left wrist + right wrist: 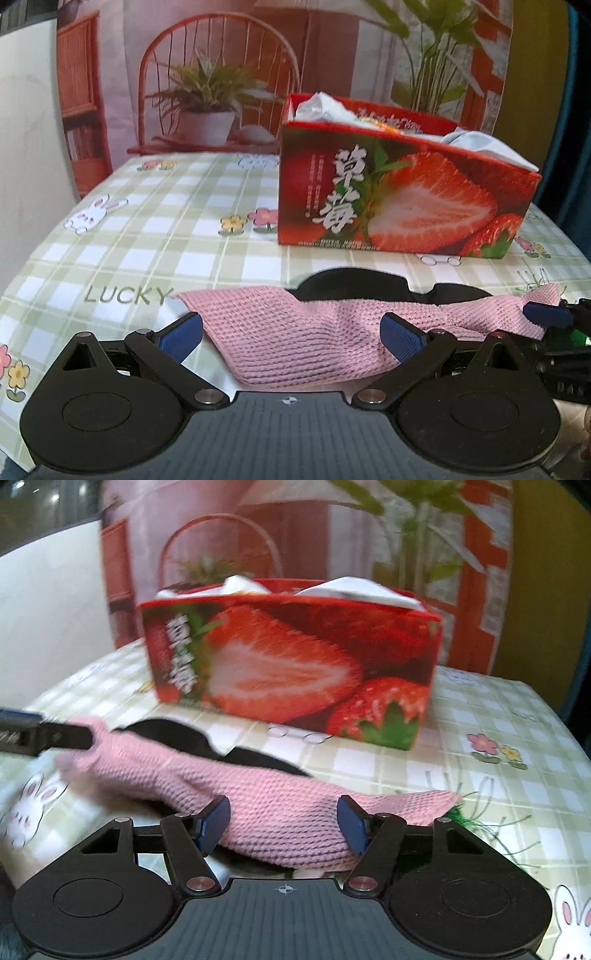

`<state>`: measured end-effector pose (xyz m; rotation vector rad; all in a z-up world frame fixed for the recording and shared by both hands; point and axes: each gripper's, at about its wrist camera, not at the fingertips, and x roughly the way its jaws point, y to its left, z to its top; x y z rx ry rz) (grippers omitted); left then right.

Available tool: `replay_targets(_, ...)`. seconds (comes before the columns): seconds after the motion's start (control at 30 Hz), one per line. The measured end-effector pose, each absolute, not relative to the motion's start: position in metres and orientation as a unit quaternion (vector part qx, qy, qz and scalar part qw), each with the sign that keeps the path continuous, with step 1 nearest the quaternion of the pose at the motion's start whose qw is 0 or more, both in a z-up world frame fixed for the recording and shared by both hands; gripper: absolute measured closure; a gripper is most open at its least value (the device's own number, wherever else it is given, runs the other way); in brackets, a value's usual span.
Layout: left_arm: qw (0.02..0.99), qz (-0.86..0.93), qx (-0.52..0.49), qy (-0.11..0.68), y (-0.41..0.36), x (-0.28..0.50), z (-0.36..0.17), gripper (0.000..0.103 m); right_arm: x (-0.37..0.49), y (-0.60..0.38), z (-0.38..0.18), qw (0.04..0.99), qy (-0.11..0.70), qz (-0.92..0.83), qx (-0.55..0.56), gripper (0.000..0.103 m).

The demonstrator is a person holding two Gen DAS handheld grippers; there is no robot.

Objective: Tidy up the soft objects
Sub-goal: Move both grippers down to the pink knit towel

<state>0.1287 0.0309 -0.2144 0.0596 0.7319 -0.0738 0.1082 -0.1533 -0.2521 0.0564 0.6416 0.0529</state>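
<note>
Lying between both hand-held grippers' fingers, pink cloth

The left gripper and the right gripper both pointed forward, low and level, jaws spread wide apart.

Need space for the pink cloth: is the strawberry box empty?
Not empty: white fabric bulges above the strawberry box rim.
</note>
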Motion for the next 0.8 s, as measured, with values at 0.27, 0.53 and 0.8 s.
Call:
replay_targets(0.27, 0.918, -0.029, 0.025, 0.395, 0.036, 0.135, -0.228, 0.000, 0.105, -0.152, -0.252, 0.951, 0.307, 0.041, 0.024, 0.041)
replay_targets(0.53, 0.909, -0.030, 0.005, 0.416, 0.041, 0.140, -0.237, 0.000, 0.102, -0.152, -0.253, 0.952, 0.303, 0.043, 0.026, 0.041)
replay_targets(0.8, 0.909, -0.030, 0.000, 0.415, 0.041, 0.141, -0.241, 0.000, 0.101, -0.151, -0.251, 0.953, 0.297, 0.046, 0.032, 0.029)
